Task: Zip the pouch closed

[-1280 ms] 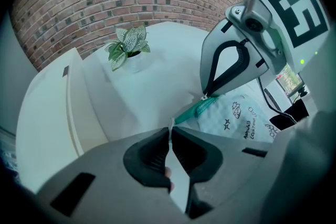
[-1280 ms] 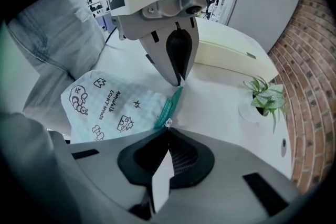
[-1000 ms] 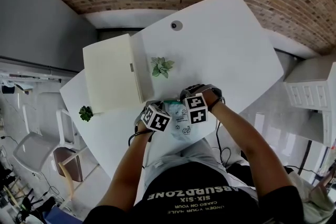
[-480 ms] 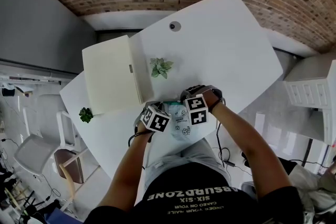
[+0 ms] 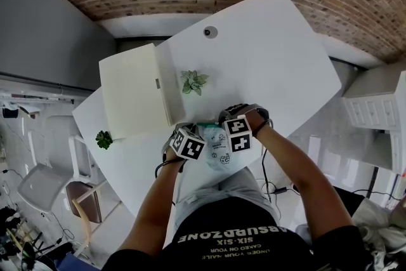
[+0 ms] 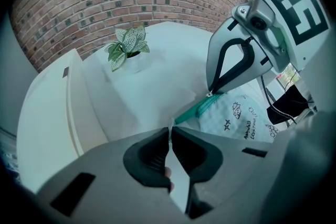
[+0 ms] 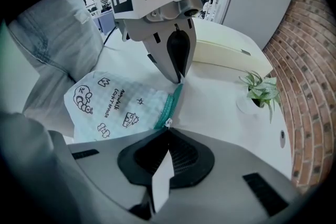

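A pale blue pouch [image 5: 219, 149] printed with doodles lies at the near edge of the white table [image 5: 273, 66], its green zipper [image 6: 197, 109] along its far side. My left gripper [image 6: 169, 134] is shut on a thin white edge at one end of the zipper. At the other end my right gripper [image 7: 168, 128] is shut on the small zipper pull [image 7: 168, 123]. Each gripper shows in the other's view: the right gripper [image 6: 211, 93] and the left gripper [image 7: 179, 80] both touch the zipper line. In the head view the marker cubes hide the fingertips.
A small potted plant [image 5: 195, 81] stands just beyond the pouch. A cream closed case [image 5: 133, 92] lies on the left of the table, with another small plant [image 5: 104, 137] by its near corner. A cable grommet [image 5: 210, 32] sits at the far edge. A chair [image 5: 38, 184] stands left of the table.
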`<action>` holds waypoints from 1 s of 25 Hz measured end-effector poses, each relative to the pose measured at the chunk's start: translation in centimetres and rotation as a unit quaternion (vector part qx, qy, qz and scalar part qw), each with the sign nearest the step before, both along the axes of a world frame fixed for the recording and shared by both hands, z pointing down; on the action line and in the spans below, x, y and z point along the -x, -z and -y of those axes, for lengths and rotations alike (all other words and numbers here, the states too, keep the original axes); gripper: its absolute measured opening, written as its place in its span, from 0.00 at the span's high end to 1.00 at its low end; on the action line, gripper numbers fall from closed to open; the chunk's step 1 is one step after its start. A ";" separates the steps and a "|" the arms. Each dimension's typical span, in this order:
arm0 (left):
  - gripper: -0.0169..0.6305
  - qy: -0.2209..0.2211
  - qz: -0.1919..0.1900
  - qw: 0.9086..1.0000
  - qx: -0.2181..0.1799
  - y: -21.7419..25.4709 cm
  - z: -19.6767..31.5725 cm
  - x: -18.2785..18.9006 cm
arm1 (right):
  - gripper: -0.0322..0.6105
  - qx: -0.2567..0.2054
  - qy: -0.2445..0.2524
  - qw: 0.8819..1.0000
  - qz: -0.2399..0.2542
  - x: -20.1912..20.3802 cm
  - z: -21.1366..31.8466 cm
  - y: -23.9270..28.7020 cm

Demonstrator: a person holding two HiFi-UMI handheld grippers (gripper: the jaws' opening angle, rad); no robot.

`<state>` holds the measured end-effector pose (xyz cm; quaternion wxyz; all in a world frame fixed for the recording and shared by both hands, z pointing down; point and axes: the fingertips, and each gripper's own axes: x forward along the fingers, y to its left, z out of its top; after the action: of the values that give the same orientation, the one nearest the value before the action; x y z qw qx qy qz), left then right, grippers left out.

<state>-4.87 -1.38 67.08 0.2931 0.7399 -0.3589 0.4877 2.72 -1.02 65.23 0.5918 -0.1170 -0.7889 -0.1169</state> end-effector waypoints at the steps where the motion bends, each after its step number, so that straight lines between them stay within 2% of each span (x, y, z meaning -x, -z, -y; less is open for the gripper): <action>1: 0.94 0.000 0.001 1.000 -0.001 0.0 0.0 0.0 | 0.95 0.000 0.000 1.000 0.000 0.0 0.0 0.1; 12: 0.94 -0.001 0.002 1.000 0.000 -0.1 0.0 0.1 | 0.95 0.002 0.012 1.000 -0.008 -0.3 -0.3 0.1; 16: 0.94 -0.001 0.002 1.000 0.001 0.0 -0.2 0.0 | 0.95 0.011 0.001 1.000 -0.001 -0.4 -0.5 0.4; 25: 0.94 0.000 0.002 1.000 0.002 0.0 0.0 0.0 | 0.95 0.001 0.012 1.000 -0.012 -1.1 -0.4 0.2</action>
<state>-4.85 -1.33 67.10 0.2940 0.7386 -0.3578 0.4900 3.78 -0.60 65.07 0.6000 -0.1289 -0.7802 -0.1216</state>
